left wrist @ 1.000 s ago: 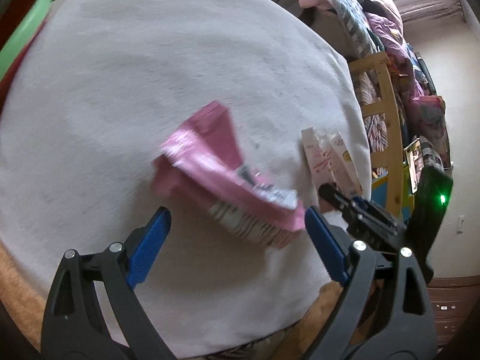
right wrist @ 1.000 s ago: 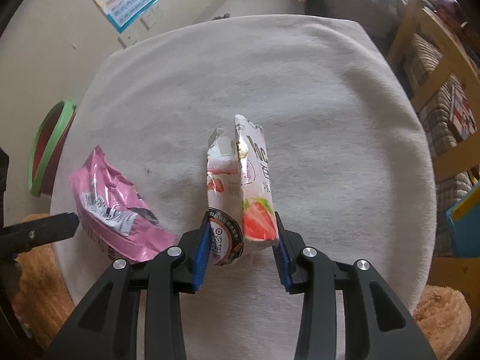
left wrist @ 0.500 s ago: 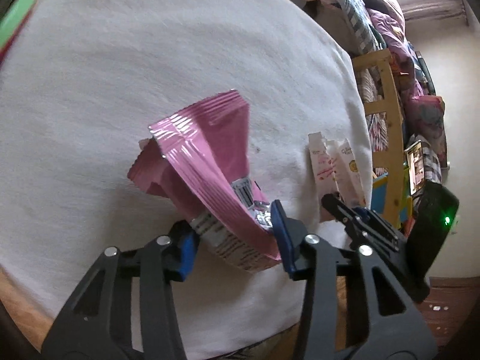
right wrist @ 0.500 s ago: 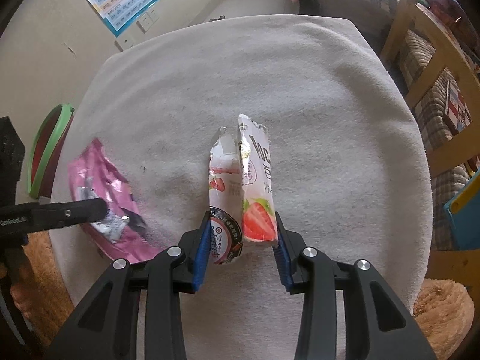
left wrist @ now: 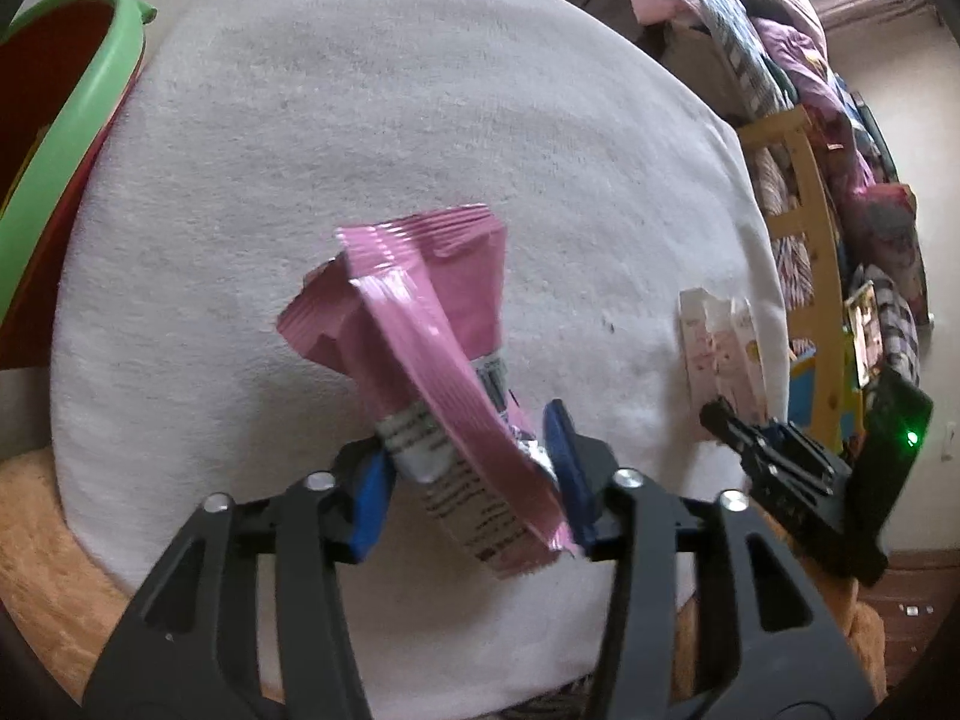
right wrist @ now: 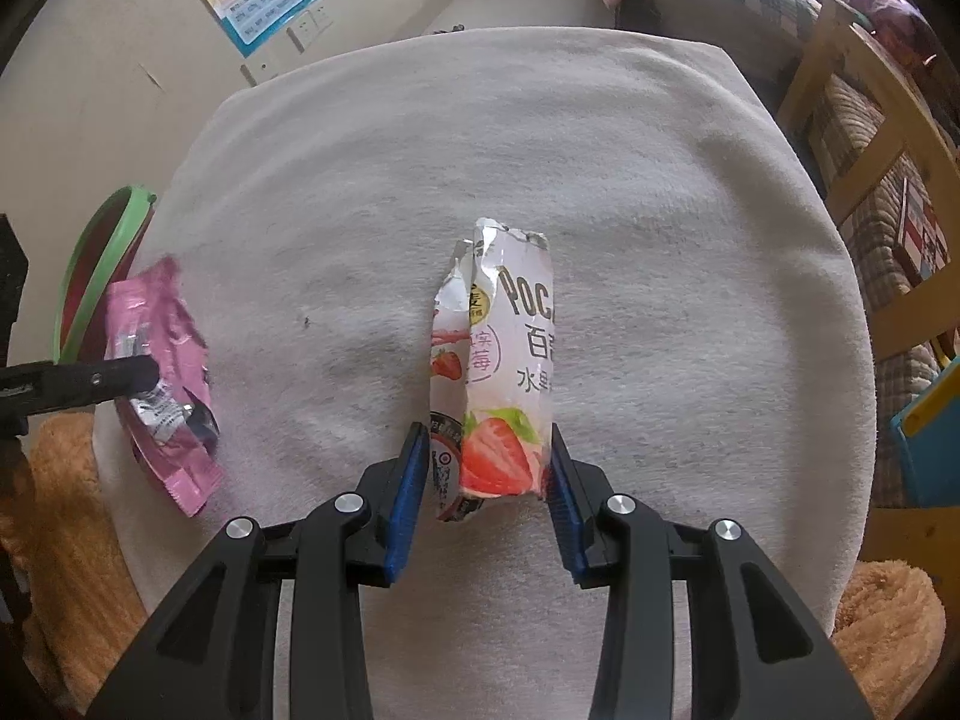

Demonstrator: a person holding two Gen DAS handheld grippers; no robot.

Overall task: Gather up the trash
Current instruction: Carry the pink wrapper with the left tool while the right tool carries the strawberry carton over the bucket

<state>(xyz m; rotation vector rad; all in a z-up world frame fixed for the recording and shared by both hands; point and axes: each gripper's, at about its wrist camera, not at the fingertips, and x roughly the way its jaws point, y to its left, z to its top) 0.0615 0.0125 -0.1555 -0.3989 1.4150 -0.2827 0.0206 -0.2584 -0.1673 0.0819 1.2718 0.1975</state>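
Note:
A crumpled pink snack wrapper [left wrist: 420, 300] stands up from the white cloth-covered table [left wrist: 360, 120]. Its lower end sits between the blue pads of my left gripper [left wrist: 465, 468]; the jaws are opening a little, and both pads still touch the wrapper. In the right wrist view the same pink wrapper [right wrist: 162, 324] hangs at the table's left edge. A torn white strawberry snack packet [right wrist: 510, 360] lies in the middle of the table, with my right gripper [right wrist: 486, 468] shut on its near end. That packet [left wrist: 720, 348] also shows at the right of the left wrist view.
A green-rimmed red basin [left wrist: 72, 120] stands just past the table's left edge, also seen as the basin [right wrist: 90, 258]. A wooden chair [right wrist: 870, 120] piled with bedding is at the right. Orange fluffy rug [right wrist: 888, 618] lies below the table.
The left jaws went from wide open around the flat pink wrapper to closed on it, crumpling it upright, then eased apart slightly. The green basin has come into view. The right gripper stayed still.

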